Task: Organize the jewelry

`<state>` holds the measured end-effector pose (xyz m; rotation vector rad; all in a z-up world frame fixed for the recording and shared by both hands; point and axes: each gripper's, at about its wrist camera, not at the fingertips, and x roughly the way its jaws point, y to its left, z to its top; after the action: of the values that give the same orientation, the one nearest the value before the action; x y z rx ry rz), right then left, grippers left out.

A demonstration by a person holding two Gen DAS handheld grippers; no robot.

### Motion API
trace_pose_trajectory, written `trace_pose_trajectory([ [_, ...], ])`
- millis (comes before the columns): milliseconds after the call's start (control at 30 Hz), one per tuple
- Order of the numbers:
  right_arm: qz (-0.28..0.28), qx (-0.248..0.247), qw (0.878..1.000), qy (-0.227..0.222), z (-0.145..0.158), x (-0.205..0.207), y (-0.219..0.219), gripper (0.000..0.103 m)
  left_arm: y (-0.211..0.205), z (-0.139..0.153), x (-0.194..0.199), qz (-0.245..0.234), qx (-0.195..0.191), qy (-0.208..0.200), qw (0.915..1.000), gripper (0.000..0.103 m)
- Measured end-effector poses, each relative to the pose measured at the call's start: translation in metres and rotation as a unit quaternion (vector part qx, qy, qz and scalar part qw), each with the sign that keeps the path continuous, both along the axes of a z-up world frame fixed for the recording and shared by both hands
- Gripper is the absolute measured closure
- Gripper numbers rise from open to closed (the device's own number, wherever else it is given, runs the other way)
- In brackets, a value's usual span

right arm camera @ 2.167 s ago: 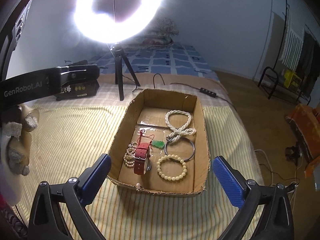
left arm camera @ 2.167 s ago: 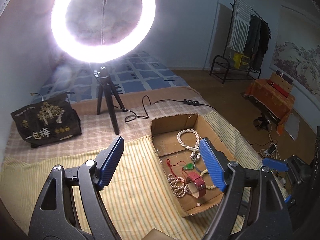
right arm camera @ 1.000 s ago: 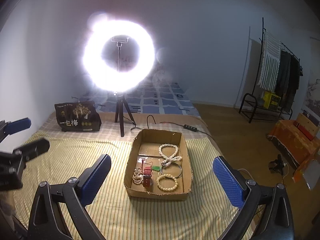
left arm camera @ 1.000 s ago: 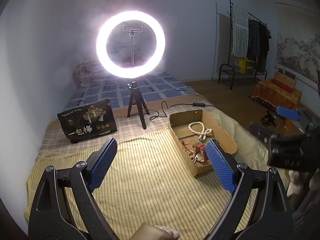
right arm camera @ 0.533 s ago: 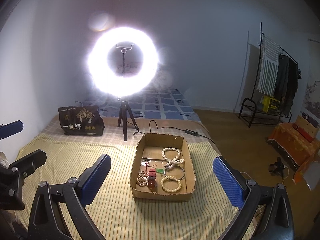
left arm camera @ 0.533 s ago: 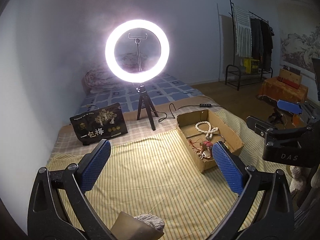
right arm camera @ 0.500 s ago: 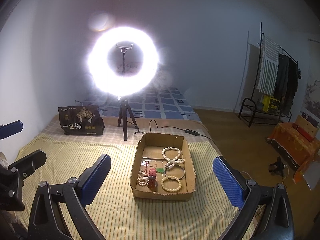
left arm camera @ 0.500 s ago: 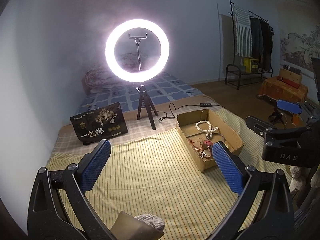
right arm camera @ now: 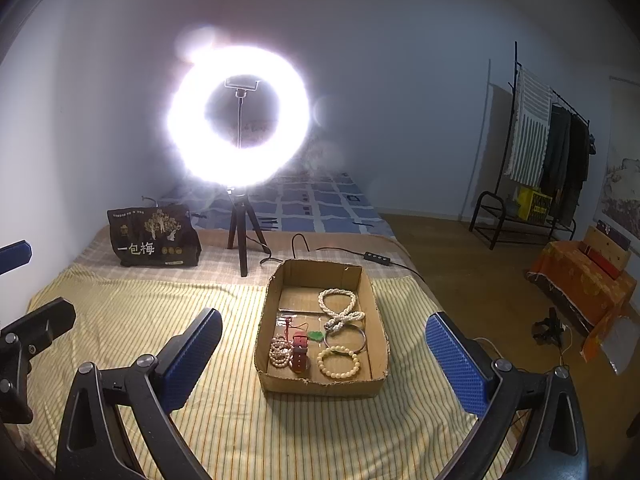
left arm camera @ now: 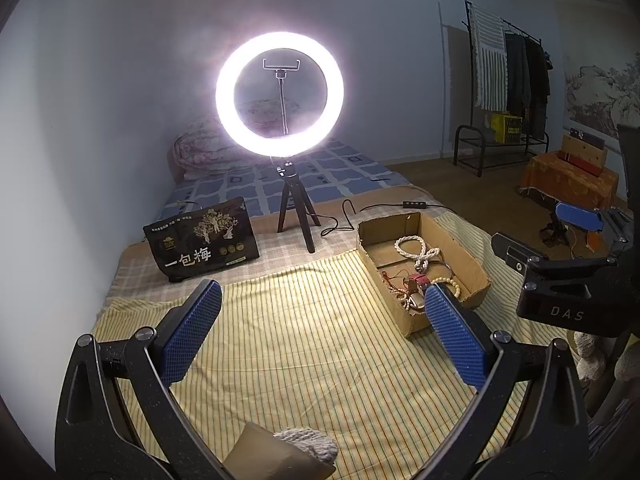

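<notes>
A shallow cardboard box [right arm camera: 276,382] [left arm camera: 476,264] lies on the striped yellow cloth [right arm camera: 140,320]. Inside it are a knotted pearl necklace [right arm camera: 340,310], a metal bangle [right arm camera: 362,338], a cream bead bracelet [right arm camera: 339,362], a red watch strap [right arm camera: 299,352], a small pearl bracelet [right arm camera: 280,354] and a green pendant on red cord [right arm camera: 316,336]. My right gripper [right arm camera: 324,350] stands open well back from the box, nothing between its blue pads. Over the cloth to the box's left hovers my left gripper [left arm camera: 322,320], open and empty.
A lit ring light on a black tripod [right arm camera: 240,240] stands behind the box, its cable and switch [right arm camera: 376,258] trailing right. A black printed bag [right arm camera: 154,242] sits at the back left. Beyond the bed's right edge are wooden floor and a clothes rack [right arm camera: 540,160].
Both grippers have drawn back and up from the box, which now looks smaller and farther away. Over the last half second little has shifted. The jewelry lies as before.
</notes>
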<state>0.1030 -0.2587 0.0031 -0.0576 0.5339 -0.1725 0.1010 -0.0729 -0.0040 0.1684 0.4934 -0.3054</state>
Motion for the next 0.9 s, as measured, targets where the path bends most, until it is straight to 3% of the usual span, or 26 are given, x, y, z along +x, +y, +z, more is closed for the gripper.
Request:
trace_pose_trajectory([
  [900, 0.0, -0.002, 1.0, 0.0, -0.0027, -0.0003, -0.0009, 0.0, -0.0014, 0.0059, 0.0, 0.001, 0.0, -0.003, 1.0, 0.0],
])
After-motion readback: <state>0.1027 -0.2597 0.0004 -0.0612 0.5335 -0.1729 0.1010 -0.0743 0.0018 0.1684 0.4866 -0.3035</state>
